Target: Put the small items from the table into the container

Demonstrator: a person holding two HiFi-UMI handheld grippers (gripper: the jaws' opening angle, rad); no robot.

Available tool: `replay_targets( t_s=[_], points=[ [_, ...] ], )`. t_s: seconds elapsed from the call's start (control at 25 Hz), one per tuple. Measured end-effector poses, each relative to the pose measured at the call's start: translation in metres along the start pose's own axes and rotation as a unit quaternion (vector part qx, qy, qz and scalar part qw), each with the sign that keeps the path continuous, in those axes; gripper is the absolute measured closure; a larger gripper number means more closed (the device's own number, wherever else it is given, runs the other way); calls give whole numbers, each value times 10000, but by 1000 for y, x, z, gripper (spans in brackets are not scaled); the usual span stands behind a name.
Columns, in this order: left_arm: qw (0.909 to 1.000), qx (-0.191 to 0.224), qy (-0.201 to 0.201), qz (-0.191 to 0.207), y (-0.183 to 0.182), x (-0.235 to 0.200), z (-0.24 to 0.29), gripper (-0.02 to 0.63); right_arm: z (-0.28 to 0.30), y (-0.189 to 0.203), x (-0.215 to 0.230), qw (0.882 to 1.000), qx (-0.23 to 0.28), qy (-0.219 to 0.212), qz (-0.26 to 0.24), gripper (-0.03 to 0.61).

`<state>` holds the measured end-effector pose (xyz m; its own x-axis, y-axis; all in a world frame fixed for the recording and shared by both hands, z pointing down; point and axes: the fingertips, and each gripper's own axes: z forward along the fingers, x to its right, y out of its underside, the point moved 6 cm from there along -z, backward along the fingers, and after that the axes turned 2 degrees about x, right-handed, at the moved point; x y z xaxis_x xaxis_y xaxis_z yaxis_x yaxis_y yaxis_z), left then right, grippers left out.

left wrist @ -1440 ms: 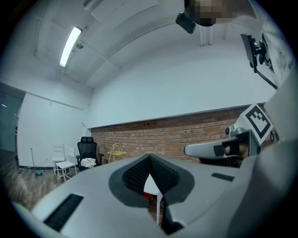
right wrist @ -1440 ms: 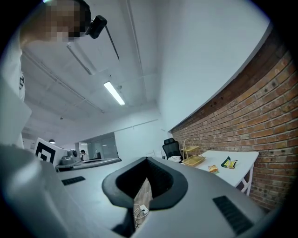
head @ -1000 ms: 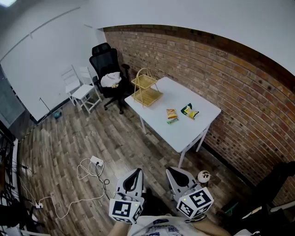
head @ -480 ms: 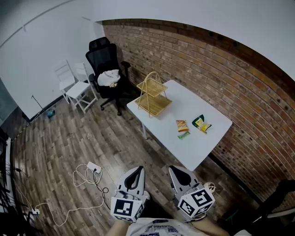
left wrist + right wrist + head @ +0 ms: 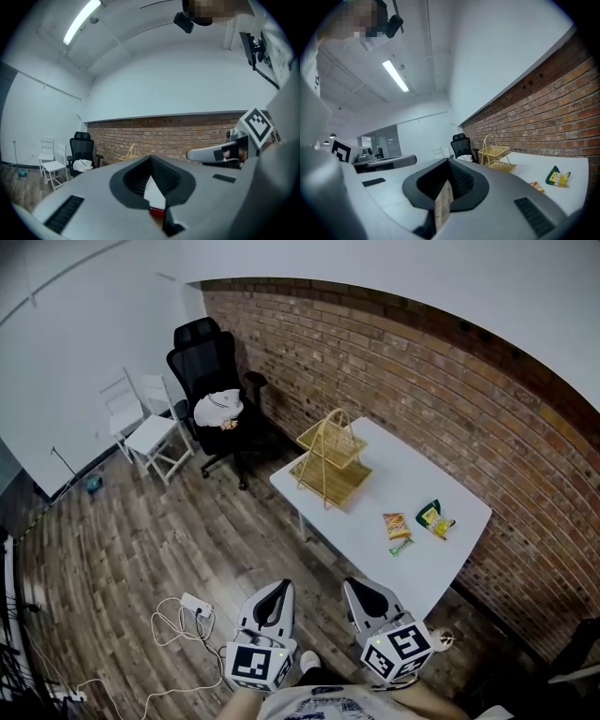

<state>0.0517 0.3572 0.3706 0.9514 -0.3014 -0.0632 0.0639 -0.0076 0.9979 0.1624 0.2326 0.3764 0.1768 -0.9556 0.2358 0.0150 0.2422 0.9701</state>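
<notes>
A red label in the left gripper view seems to read 119 (snack packets illegible).

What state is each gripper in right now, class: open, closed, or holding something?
Left gripper: closed, holding nothing.
Right gripper: closed, holding nothing.

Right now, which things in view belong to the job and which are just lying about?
Job:
table
basket
orange snack packet
green snack packet
small green bar

Lying about:
office chair
white chairs
power strip with its cable, on the floor
</notes>
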Motion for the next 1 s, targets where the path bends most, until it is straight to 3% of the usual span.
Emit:
replay_targets(
  t_s=[0.44, 1.0],
  points=[
    [9999, -18, 164, -33, -3, -65, 36, 561, 61, -9, 4, 9993, 131, 345, 11, 560],
    [9947, -296, 987, 55, 11, -69, 158, 561, 91, -11, 109, 9896, 251, 1379, 324, 560]
  ],
)
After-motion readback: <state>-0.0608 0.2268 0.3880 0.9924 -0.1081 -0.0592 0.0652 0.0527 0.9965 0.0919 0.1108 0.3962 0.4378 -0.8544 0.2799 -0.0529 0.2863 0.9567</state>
